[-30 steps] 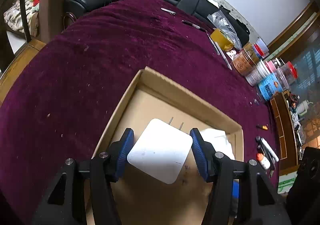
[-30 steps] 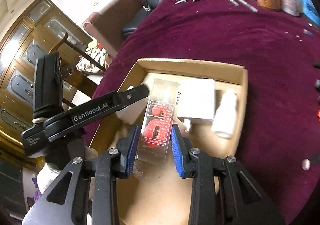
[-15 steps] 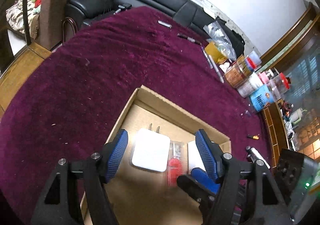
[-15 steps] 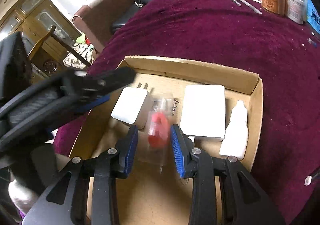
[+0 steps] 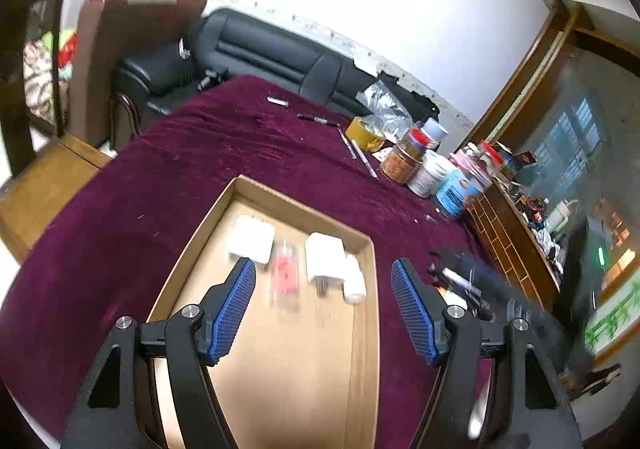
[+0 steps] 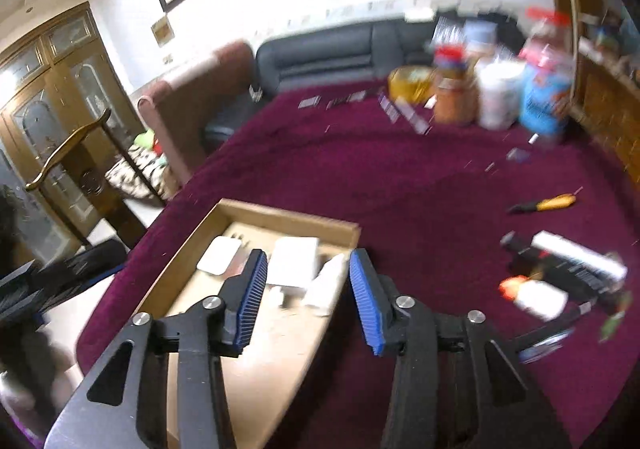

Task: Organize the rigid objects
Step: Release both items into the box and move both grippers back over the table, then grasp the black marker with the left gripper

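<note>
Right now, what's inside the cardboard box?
Inside the cardboard box lie a white charger, a clear packet with red print, a second white adapter and a small white bottle. The near floor is partly hidden by the left gripper.

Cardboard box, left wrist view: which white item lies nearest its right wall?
The small white bottle, lying against the right wall of the cardboard box; both flat white chargers sit further left.

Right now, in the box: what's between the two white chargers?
The clear packet with the red label lies flat on the cardboard box floor between the left charger and the right charger. The left wrist view shows it, blurred.
</note>
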The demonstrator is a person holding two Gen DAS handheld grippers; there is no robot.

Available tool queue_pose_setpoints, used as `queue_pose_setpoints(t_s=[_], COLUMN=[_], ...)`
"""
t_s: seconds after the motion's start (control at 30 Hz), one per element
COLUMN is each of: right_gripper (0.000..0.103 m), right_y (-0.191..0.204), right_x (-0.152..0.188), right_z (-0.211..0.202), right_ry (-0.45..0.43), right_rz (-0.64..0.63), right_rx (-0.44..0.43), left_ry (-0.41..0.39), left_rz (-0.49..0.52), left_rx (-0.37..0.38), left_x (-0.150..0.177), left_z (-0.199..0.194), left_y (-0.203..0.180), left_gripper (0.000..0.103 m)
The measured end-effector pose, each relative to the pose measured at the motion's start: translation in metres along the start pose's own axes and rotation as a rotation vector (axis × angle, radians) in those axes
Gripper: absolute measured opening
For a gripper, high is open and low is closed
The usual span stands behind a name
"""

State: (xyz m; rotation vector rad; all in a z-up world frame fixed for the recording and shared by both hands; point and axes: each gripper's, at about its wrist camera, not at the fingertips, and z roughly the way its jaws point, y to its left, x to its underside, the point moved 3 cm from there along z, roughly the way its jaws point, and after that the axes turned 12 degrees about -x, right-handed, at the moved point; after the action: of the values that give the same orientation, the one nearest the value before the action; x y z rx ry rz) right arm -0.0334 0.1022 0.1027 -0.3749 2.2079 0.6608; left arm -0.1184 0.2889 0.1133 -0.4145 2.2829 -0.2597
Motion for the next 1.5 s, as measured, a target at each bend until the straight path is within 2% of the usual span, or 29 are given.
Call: queue_pose_setpoints(t_s=[0.1,0.17,0.23,0.33,0.4,0.5,0.6,0.67,0.7,0.77,0.87,0.93,1.0,1.07,1.13,1.17,1.2,1.27,1.33,1.43,1.5], right_gripper=[0.047,0.059,0.065,0.065,0.065,0.065,0.065,0.065,0.065,0.065,0.065,0.065,0.065,0.065,0.067,0.073,0.073,0.073,0.073,0.073,0.073], right_y=[0.011,0.022,0.031,0.033,0.024,0.021,0.025,0.022,0.019,0.009,-0.005,-0.012,-0.019,-0.043,-0.069,-0.084,-0.102,-0.138,-0.183,-0.247,-0.28], right_x=[-0.008,-0.009,0.001,0.023,0.042,0.057,0.061,0.06,0.058,0.053,0.048,0.037,0.026,0.012,0.01,0.01,0.011,0.018,0.027,0.041,0.045], right_z=[-0.018,-0.027,-0.032,-0.026,-0.015,-0.005,-0.003,-0.008,-0.009,-0.009,-0.015,-0.025,-0.041,-0.068,-0.091,-0.101,-0.112,-0.127,-0.134,-0.136,-0.14], right_ry=[-0.065,-0.109,-0.146,-0.175,-0.156,-0.148,-0.156,-0.195,-0.207,-0.207,-0.232,-0.264,-0.276,-0.266,-0.268,-0.267,-0.265,-0.273,-0.258,-0.242,-0.249], right_rz=[-0.04,-0.086,-0.143,-0.19,-0.168,-0.169,-0.21,-0.245,-0.247,-0.211,-0.155,-0.145,-0.117,-0.048,-0.017,-0.018,-0.03,-0.053,-0.005,0.145,0.266], right_rx=[-0.109,-0.211,-0.272,-0.298,-0.269,-0.214,-0.195,-0.143,-0.121,-0.105,-0.07,-0.053,-0.078,-0.135,-0.129,-0.103,-0.054,0.095,0.222,0.303,0.308], left_ry=[-0.017,-0.014,-0.029,-0.112,-0.171,-0.245,-0.302,-0.346,-0.366,-0.408,-0.402,-0.339,-0.272,-0.198,-0.143,-0.121,-0.091,-0.019,0.069,0.174,0.203], left_rz=[0.008,0.002,-0.023,-0.129,-0.206,-0.278,-0.217,-0.146,-0.108,-0.029,0.06,0.098,0.127,0.172,0.229,0.257,0.288,0.336,0.36,0.404,0.447], left_rx=[-0.08,-0.185,-0.306,-0.441,-0.489,-0.516,-0.537,-0.569,-0.571,-0.565,-0.529,-0.466,-0.399,-0.318,-0.258,-0.235,-0.205,-0.144,-0.082,-0.046,-0.044], left_x=[0.02,0.031,0.042,0.061,0.073,0.087,0.099,0.103,0.105,0.109,0.105,0.098,0.09,0.082,0.077,0.075,0.074,0.074,0.074,0.082,0.087], left_z=[-0.04,-0.07,-0.106,-0.164,-0.195,-0.232,-0.258,-0.27,-0.275,-0.282,-0.264,-0.239,-0.211,-0.176,-0.146,-0.13,-0.112,-0.071,-0.024,0.044,0.078], left_y=[0.009,0.018,0.027,0.038,0.037,0.024,-0.008,-0.032,-0.042,-0.059,-0.078,-0.089,-0.099,-0.117,-0.134,-0.143,-0.155,-0.178,-0.202,-0.241,-0.259], left_gripper=[0.065,0.065,0.065,0.065,0.065,0.065,0.065,0.072,0.078,0.084,0.087,0.087,0.087,0.087,0.087,0.087,0.087,0.087,0.087,0.086,0.086])
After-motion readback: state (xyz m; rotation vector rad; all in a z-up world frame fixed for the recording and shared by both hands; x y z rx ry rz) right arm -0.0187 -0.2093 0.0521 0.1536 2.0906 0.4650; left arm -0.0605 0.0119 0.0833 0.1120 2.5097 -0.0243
